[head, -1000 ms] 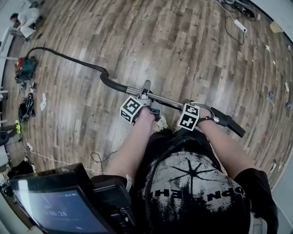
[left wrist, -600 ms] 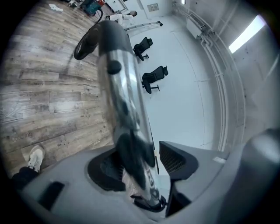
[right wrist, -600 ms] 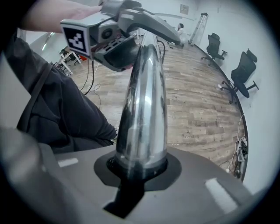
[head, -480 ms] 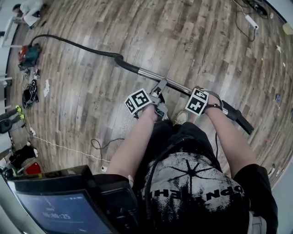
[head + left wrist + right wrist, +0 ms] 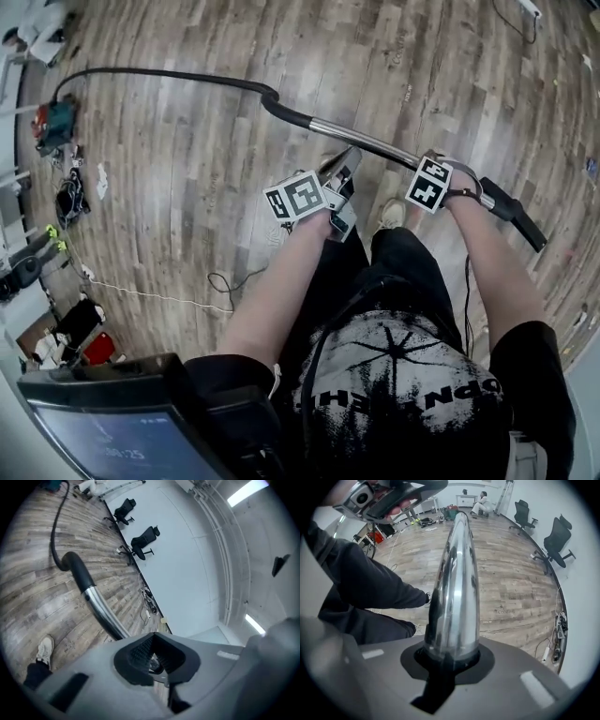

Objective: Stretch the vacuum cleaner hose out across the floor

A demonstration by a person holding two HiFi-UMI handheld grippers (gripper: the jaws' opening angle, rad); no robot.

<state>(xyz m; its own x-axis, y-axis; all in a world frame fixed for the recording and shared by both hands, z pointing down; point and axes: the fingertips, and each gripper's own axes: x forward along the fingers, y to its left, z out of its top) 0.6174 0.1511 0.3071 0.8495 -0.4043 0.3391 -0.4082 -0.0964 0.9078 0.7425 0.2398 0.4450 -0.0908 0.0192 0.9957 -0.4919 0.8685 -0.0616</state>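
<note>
Right claw (image 5: 451, 662) clamped on chrome wand (image 5: 361, 141). Left claw (image 5: 152, 660) just snapped shut, empty, beside it. Black hose (image 5: 159, 75) trails across floor (image 5: 187, 197) to vacuum cleaner (image 5: 53, 124). Wand rigid, probably slick. Hose limp, likely light: better gripped at wand.

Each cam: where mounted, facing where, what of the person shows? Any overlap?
Head view: on head, steeply down at wooden plank floor; forearms, torso show.
Left gripper view: on left claw, just closed empty, facing a white wall; white shoe shows.
Right gripper view: on right claw, along the chrome vacuum tube it clamps; trouser leg shows.
Shared: all three show that tube.
</note>
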